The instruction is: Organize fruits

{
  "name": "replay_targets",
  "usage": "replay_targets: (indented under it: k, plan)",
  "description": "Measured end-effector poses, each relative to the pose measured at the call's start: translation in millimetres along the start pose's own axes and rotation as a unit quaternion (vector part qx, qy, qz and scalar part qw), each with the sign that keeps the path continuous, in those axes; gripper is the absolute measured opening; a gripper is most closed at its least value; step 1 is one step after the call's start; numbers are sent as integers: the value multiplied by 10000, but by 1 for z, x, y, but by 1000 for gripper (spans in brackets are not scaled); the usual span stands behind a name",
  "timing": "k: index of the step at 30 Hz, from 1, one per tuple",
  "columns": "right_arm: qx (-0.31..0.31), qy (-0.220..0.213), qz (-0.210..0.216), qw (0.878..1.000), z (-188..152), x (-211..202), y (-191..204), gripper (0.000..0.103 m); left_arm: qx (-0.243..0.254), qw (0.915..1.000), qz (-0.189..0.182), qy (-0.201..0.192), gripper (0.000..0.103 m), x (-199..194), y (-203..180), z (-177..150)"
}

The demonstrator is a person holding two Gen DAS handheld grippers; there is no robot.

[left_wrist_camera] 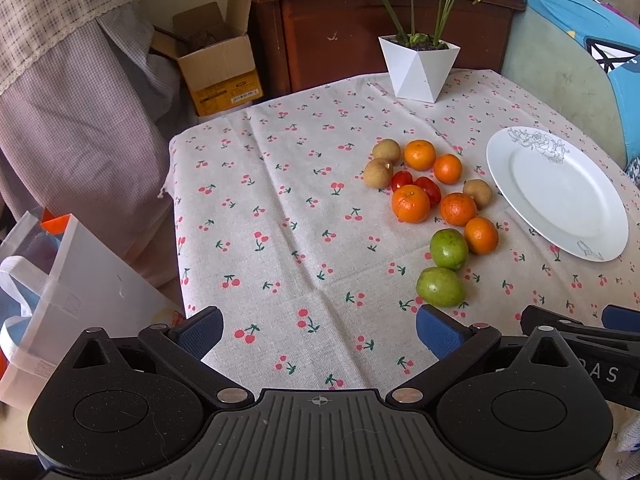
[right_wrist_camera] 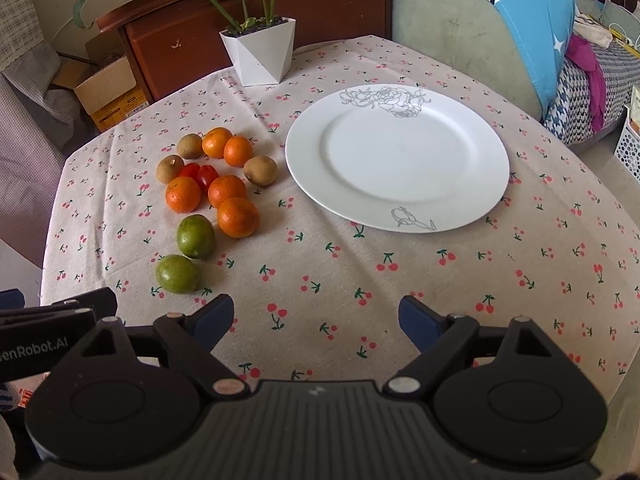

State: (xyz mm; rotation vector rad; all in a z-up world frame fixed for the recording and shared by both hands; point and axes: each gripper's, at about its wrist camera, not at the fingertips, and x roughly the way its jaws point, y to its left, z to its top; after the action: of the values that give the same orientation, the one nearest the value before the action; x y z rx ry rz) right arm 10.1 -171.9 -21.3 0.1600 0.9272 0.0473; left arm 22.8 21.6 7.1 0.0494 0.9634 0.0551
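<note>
A cluster of fruit lies on the cherry-print tablecloth (left_wrist_camera: 280, 200): several oranges (left_wrist_camera: 410, 203) (right_wrist_camera: 238, 217), three brown longans (left_wrist_camera: 378, 173) (right_wrist_camera: 260, 170), two cherry tomatoes (left_wrist_camera: 428, 190) (right_wrist_camera: 205, 176) and two green fruits (left_wrist_camera: 441, 286) (right_wrist_camera: 177, 273). Right of them sits a white plate (left_wrist_camera: 592, 236) (right_wrist_camera: 472, 184) with nothing on it. My left gripper (left_wrist_camera: 320, 330) hovers open over bare cloth, the nearest green fruit just beyond its right finger. Also open with nothing between its fingers, my right gripper (right_wrist_camera: 316, 316) hangs near the table's front, below the plate.
A white faceted plant pot (left_wrist_camera: 418, 68) (right_wrist_camera: 260, 54) stands at the far side of the table. Beyond are a wooden cabinet (left_wrist_camera: 380, 28), a cardboard box (left_wrist_camera: 218, 68) and a cushioned seat (right_wrist_camera: 460, 28). A white bag (left_wrist_camera: 60, 300) sits on the floor at left.
</note>
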Motion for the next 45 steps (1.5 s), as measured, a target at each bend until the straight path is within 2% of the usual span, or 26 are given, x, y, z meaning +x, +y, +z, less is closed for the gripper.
replay_targets:
  k: [5,10,13,17,21,26,30,35,37,42,45]
  plan:
    - [212,-92,306,9993,-4,-5,-16,85,-188,9995,-192,138,103,4,8,0]
    - [422,-30,781,9960,-6,-3,-25,75,-255,9988,-371,206,103,5,10,0]
    - [346,17,905,9953,-2,0,-25,65,-223,9989,-351,198,102,5,10,-2]
    - [196,4,1085,9939,11,8,-27,52,-338,9972,-640,177,101,6,13,-1]
    - [288,-26,1437,9892,24,18,-30,44,-210,9971,-725,126,101,9,7,-1]
    - [-33,-55,1715,9852,30,25,-18,40,-75,9962,-857,118,98,16,-4,-3]
    - [-295,-82,1900,9813,34,29,-8,36,-64,9948,-1011,88,91,23,-12,-5]
    - [-589,-171,1862,9806,37,35,2,32,21,9933,-1158,-61,83,24,-21,-7]
    - [-631,-152,1810,9813,39,41,3,32,95,9934,-1139,-129,81,24,-24,-7]
    - [-614,-105,1735,9829,41,51,4,31,155,9929,-1174,-130,64,31,-30,-6]
    - [-607,-105,1728,9830,43,54,4,31,231,9931,-1126,-223,60,33,-35,-7]
